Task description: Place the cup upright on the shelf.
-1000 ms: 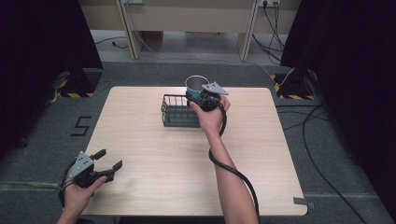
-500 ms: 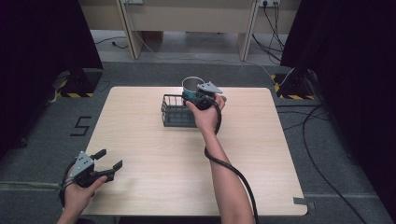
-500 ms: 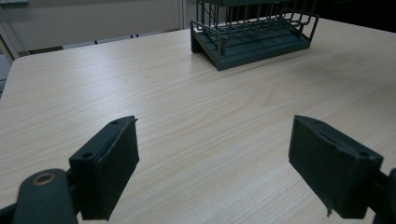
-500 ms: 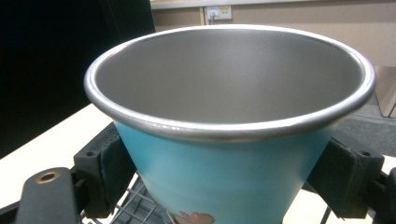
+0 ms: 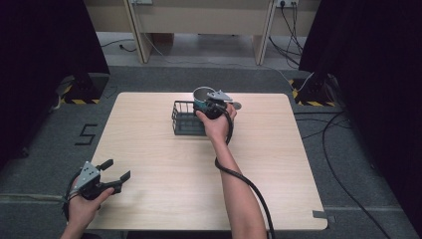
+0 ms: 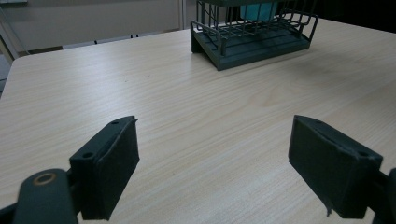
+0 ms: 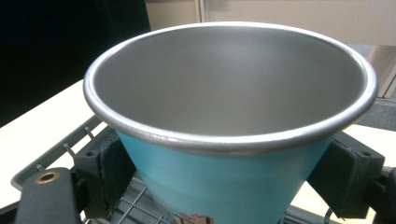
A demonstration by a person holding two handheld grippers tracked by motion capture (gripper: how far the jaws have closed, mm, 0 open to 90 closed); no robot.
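A teal cup (image 7: 233, 182) with a steel rim and inside sits upright between the jaws of my right gripper (image 7: 229, 177), which is shut on its sides. In the high view the teal cup (image 5: 201, 95) is held over the right end of a dark wire rack (image 5: 186, 118) at the table's far middle, with the right gripper (image 5: 211, 105) just behind it. My left gripper (image 5: 115, 172) rests near the table's front left corner, open and holding nothing. From the left gripper (image 6: 215, 163) I see the wire rack (image 6: 254, 35) far ahead with the teal cup (image 6: 258, 10) behind its bars.
The wooden table (image 5: 164, 169) carries the rack on a dark base. A small round grey object (image 5: 237, 105) lies just right of my right hand. Cables run over the floor to the right, and dark curtains flank both sides.
My right hand has carried the cup a little to the left, over the rack's right end. The left gripper has stayed put.
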